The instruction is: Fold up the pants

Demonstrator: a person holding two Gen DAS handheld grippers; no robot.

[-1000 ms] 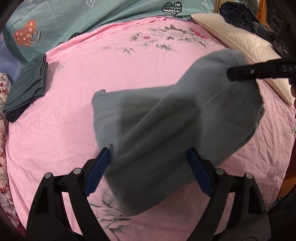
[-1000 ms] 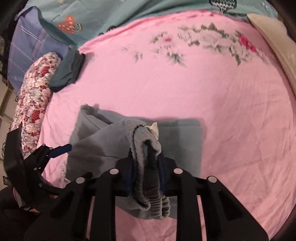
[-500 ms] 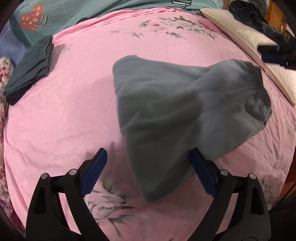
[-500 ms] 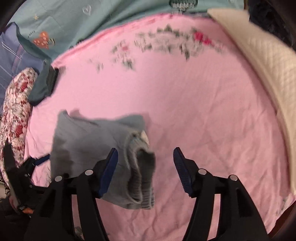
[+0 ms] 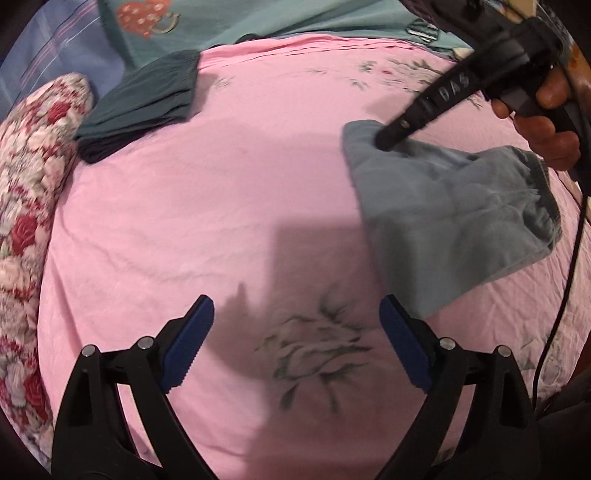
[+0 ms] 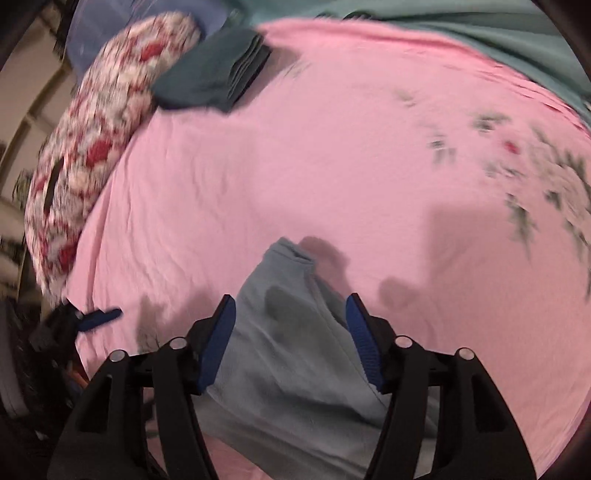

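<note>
Pants: grey-blue soft fleece pants (image 5: pixel 443 221) are lying folded in a thick bundle on the pink floral bedsheet (image 5: pixel 221 184), toward the right side in the left wrist view, with the gathered elastic waistband (image 5: pixel 546 206) turning toward the right edge.
Pants in the right wrist view: the same grey-blue fabric (image 6: pixel 295 350) is stretching from the bottom of the frame up between the two blue pads, ending in a rounded corner on the sheet.
Left gripper: the black two-finger gripper with blue ribbed pads (image 5: pixel 295 343) is hovering over bare pink sheet and a faded flower print; its fingers are standing wide apart and holding nothing, the right pad (image 5: pixel 402 347) sitting just beside the lower corner of the pants.
Right gripper: the second black gripper (image 6: pixel 290 332) is pointing down at the pants with fingers spread, one on each side of the cloth, not closing on it; in the left wrist view its tip is appearing to rest on the far corner of the bundle, gripped by a bare hand (image 5: pixel 543 110).
Other clothing: a folded dark teal garment (image 5: pixel 147 99) is sitting well apart at the far left of the sheet.
Bedding: a red-and-white rose-print bolster (image 5: pixel 29 177) is running along the left edge; a teal patterned cover (image 5: pixel 258 18) is lying beyond the sheet.
</note>
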